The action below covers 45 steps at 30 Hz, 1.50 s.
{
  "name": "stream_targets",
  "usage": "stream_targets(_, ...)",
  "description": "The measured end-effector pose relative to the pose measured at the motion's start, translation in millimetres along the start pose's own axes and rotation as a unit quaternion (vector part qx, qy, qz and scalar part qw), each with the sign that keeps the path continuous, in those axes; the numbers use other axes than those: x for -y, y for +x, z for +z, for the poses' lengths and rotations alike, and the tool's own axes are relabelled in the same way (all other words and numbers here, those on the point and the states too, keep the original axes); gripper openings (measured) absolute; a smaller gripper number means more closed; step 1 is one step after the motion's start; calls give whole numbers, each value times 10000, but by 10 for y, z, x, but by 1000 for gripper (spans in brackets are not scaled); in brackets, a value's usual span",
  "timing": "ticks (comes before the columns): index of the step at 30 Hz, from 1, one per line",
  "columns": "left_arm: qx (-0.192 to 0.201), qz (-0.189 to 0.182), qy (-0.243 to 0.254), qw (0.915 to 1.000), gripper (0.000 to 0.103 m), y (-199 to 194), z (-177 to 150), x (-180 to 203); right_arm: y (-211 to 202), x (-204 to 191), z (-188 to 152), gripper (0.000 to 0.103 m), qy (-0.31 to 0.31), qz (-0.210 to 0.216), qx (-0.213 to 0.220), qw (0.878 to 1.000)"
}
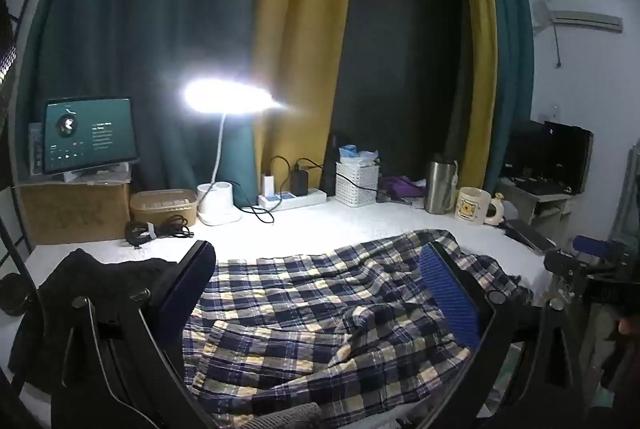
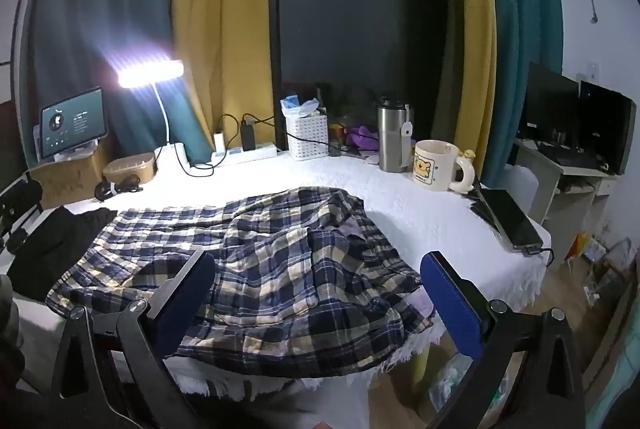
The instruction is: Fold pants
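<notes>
Blue, cream and white plaid pants (image 1: 320,317) lie crumpled on the white table cover (image 1: 320,225). In the right wrist view the pants (image 2: 260,253) spread from the left side to the front edge, and their near hem hangs slightly over it. My left gripper (image 1: 320,281) is open above the pants' near part, its blue pads (image 1: 448,293) wide apart with only loose cloth below. My right gripper (image 2: 320,281) is also open, hovering over the pants' front right part and touching nothing.
A black garment (image 2: 52,245) lies left of the pants. Along the back stand a lit lamp (image 2: 152,73), tablet (image 2: 74,121), power strip (image 2: 244,153), white basket (image 2: 306,137), steel tumbler (image 2: 394,133) and mug (image 2: 436,165). A dark phone (image 2: 512,221) lies at the right edge.
</notes>
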<state>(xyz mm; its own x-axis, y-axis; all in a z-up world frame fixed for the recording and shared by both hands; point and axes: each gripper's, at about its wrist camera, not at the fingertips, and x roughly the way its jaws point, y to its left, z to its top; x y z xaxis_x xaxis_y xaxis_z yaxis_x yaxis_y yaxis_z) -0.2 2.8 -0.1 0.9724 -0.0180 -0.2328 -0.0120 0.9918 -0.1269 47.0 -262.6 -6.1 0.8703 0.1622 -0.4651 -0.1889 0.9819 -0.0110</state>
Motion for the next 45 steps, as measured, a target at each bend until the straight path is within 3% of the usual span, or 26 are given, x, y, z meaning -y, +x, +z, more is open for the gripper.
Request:
stream_targets(5,-136,103,272,9995,101,6,0,5,13,-10,10,103,-33,-6,-17,10000)
stream_targets(9,-256,95,202,9994,101,39,-7,11,3,1,18,103,-13,1,-2,10000)
stream_targets(45,-209,240,211,9993,101,5,-16,30,-18,-3,21,103,12,8,0,10000)
